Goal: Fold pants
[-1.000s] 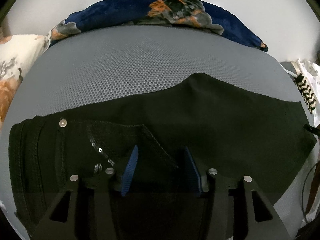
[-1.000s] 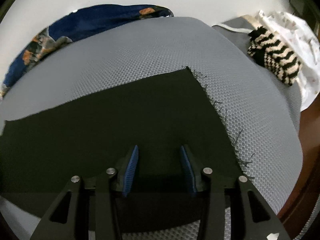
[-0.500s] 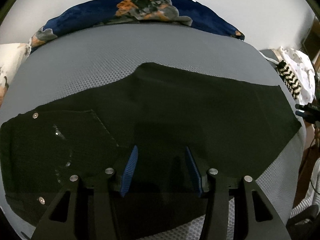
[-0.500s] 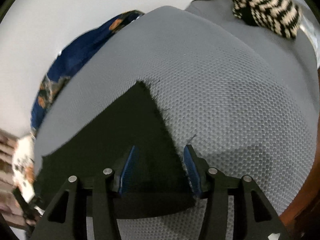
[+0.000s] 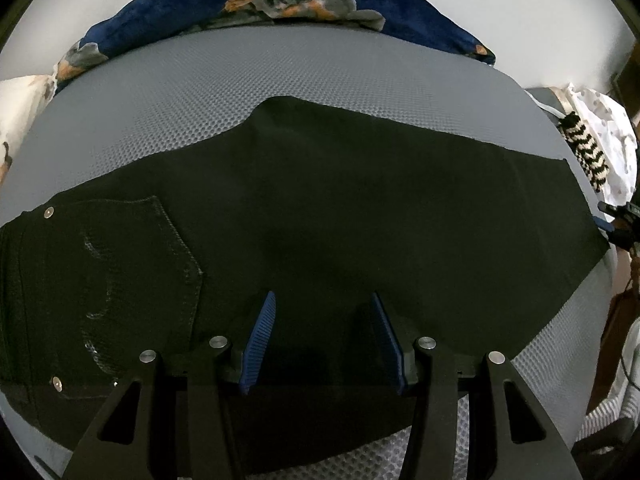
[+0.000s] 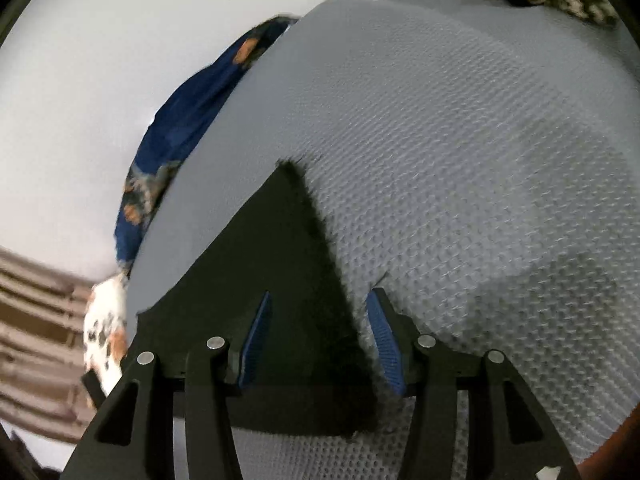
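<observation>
Black pants (image 5: 320, 220) lie flat, folded lengthwise, on a grey mesh mattress (image 5: 280, 72). The waist and back pocket (image 5: 132, 272) are at the left, the leg hem at the right. My left gripper (image 5: 322, 300) is open and empty, hovering over the pants near the seat. My right gripper (image 6: 318, 300) is open, with the frayed hem corner of the pants (image 6: 296, 248) between its blue pads, not pinched. The right gripper also shows in the left wrist view (image 5: 618, 220), at the hem end.
A dark blue floral blanket (image 5: 280, 4) lies along the mattress's far edge by the wall. A black-and-white striped cloth (image 5: 586, 148) and white fabric lie at the right. A floral pillow (image 5: 16, 112) is at the left. The mattress's right edge drops off.
The left gripper pulled back and right, from the pocket toward the seat. The right gripper swung right and tilted, so the hem edge now lies between its fingers.
</observation>
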A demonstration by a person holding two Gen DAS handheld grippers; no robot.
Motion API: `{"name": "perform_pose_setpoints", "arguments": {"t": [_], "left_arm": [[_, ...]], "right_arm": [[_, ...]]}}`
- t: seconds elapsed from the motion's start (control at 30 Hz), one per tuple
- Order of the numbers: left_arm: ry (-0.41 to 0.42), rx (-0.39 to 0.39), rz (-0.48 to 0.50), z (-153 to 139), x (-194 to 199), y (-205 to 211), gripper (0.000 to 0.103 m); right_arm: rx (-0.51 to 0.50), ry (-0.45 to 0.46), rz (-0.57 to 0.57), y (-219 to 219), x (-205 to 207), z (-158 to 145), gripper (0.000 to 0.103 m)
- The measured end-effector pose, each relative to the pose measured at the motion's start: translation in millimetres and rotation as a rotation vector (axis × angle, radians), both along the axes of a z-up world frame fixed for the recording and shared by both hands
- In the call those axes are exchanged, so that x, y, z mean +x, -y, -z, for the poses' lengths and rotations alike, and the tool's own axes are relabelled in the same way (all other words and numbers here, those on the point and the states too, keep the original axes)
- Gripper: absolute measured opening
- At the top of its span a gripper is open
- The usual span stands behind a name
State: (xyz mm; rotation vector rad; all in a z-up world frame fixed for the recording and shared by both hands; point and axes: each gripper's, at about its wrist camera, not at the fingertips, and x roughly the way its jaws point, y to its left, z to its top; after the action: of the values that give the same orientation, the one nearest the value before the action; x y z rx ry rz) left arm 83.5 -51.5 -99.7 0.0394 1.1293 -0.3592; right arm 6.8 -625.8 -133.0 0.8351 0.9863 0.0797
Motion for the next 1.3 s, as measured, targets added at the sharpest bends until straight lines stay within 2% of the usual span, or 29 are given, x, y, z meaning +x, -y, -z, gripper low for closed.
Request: {"name": "perform_pose_setpoints", "arguments": {"t": [0.07, 0.13, 0.2, 0.37, 0.53, 0.7, 0.9, 1.0, 1.3], "left_arm": [[-0.001, 0.0, -0.004, 2, 0, 1, 0.05], [0.002, -0.001, -0.007, 3, -1, 1, 0.05], [0.007, -0.004, -0.011, 4, -2, 0, 0.051], [0.02, -0.014, -0.021, 6, -7, -3, 0.051], [0.03, -0.04, -0.047, 1, -8, -11, 0.051], [0.071, -0.055, -0.075, -9, -11, -25, 0.051], [0.098, -0.085, -0.092, -17, -15, -37, 0.051], [0.089, -0.127, -0.106, -19, -18, -43, 0.051], [0.122, -0.175, -0.158, -30, -26, -73, 0.051]], "right_arm": [[0.019, -0.004, -0.06, -9, 5, 4, 0.036], [0.008, 0.012, -0.074, -13, 6, 4, 0.035], [0.035, 0.014, -0.075, -15, 9, 8, 0.026], [0.049, 0.016, -0.077, -33, 22, 11, 0.015], [-0.006, 0.003, -0.052, -42, 20, 4, 0.011], [0.018, 0.045, -0.007, -67, 24, -23, 0.011], [0.029, 0.09, -0.074, -123, 43, -59, 0.01], [0.031, 0.094, -0.15, -159, 58, -69, 0.01], [0.042, 0.085, -0.342, -281, 112, -63, 0.009]]}}
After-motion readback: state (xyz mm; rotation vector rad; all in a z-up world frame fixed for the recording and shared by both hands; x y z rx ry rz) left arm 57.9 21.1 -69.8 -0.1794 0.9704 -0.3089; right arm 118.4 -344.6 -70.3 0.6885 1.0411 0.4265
